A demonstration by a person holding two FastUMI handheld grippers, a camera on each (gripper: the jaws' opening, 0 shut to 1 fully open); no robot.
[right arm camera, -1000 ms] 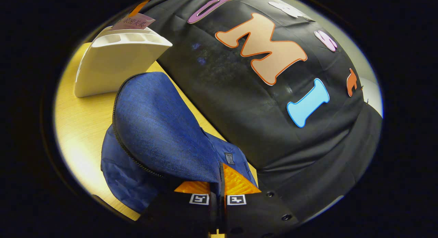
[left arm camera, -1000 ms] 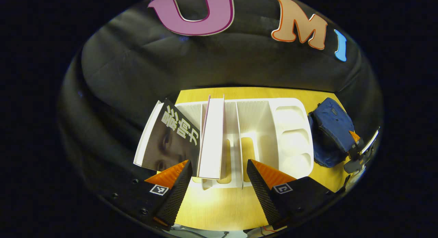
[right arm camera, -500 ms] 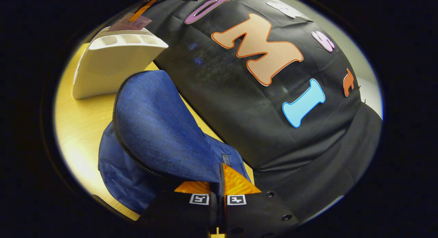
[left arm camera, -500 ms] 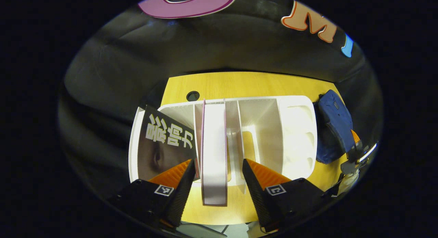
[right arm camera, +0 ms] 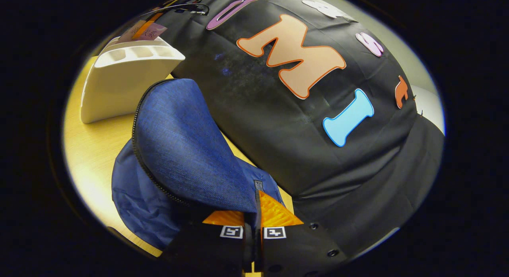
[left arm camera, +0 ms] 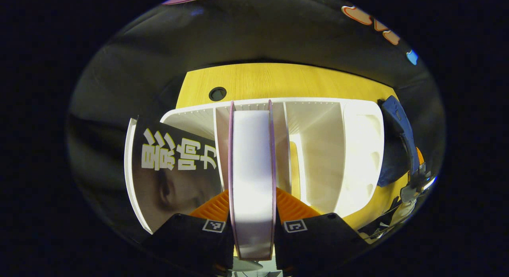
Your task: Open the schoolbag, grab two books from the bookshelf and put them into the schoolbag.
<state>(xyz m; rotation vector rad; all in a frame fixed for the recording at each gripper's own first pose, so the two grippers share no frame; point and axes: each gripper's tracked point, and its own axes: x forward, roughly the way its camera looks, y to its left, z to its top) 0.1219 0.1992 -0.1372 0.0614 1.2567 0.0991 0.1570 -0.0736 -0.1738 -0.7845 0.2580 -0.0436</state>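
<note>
A book with pink covers point(left arm camera: 252, 177) stands in the white bookshelf point(left arm camera: 358, 149), page edges toward me; my left gripper point(left arm camera: 252, 195) is shut on it, one finger pressed on each cover. A dark-covered book point(left arm camera: 175, 165) leans in the leftmost slot. The blue schoolbag point(left arm camera: 397, 141) lies to the right of the shelf. In the right gripper view, my right gripper point(right arm camera: 254, 213) is shut on the raised flap of the schoolbag point(right arm camera: 183, 149), holding it up with the zip edge showing. The bookshelf point(right arm camera: 127, 82) stands behind the bag, with the pink book point(right arm camera: 147, 30) sticking up from it.
The yellow wooden table point(left arm camera: 278, 82) has a round cable hole point(left arm camera: 217, 93) behind the shelf. The shelf's right end has small oval compartments point(left arm camera: 372, 157). The black cloth wall rises close behind the table and the bag.
My left gripper moved forward over the pink book and closed from wide open onto its covers. The right gripper kept hold of the bag flap, barely shifting.
</note>
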